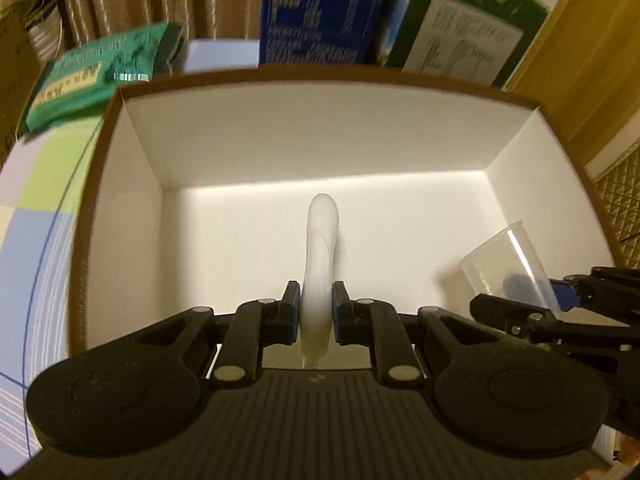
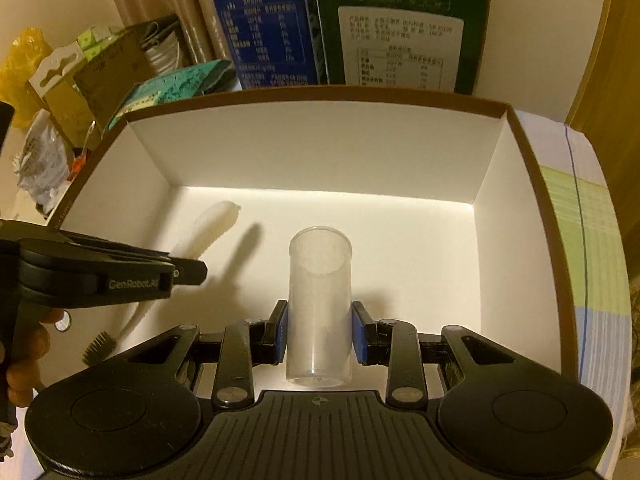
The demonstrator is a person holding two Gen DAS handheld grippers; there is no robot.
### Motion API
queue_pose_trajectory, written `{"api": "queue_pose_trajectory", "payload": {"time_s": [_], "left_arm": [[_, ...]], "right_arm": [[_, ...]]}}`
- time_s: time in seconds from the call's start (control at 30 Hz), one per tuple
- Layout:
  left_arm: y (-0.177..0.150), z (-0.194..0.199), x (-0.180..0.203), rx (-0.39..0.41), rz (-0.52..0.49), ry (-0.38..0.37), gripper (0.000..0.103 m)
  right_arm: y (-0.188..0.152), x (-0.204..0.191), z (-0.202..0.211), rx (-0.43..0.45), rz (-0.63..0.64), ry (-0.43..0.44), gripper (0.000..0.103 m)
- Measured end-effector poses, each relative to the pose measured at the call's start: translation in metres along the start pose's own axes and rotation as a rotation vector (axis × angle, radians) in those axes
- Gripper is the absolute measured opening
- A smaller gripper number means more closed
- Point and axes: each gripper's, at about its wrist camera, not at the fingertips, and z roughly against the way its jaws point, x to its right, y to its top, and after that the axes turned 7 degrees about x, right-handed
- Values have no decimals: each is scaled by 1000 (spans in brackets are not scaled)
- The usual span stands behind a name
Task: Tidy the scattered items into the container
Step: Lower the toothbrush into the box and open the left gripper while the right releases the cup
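A white toothbrush (image 1: 322, 240) is clamped between the pads of my left gripper (image 1: 316, 300), its handle pointing into the white box with a brown rim (image 1: 320, 136). From the right wrist, the toothbrush (image 2: 216, 226) hangs above the box floor with its dark bristles at the lower left, and the left gripper (image 2: 188, 272) reaches in from the left. My right gripper (image 2: 320, 328) is shut on a clear plastic cup (image 2: 320, 280), tilted over the box (image 2: 320, 152) floor. That cup (image 1: 504, 260) and right gripper (image 1: 560, 296) also show at the right of the left wrist view.
Behind the box stand a blue carton (image 2: 260, 28) and a green carton (image 2: 400, 28). A teal packet (image 1: 96, 72) lies at the back left beside cardboard clutter (image 2: 92, 84). A pastel checked cloth (image 2: 592, 240) covers the table. A hand (image 2: 24, 360) grips the left tool.
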Motion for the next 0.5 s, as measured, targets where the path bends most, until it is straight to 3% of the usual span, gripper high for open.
{"api": "queue_pose_trajectory", "payload": {"time_s": [0.17,0.5], "left_arm": [[-2,-13,-3,-57,16,-9,14],[-1,-3,-4,-35,-24,-15,23]], "right_arm": [[-1,0,-6,-20,-1,-5,29],[-4,-5,-8,-36,2,-13,29]]}}
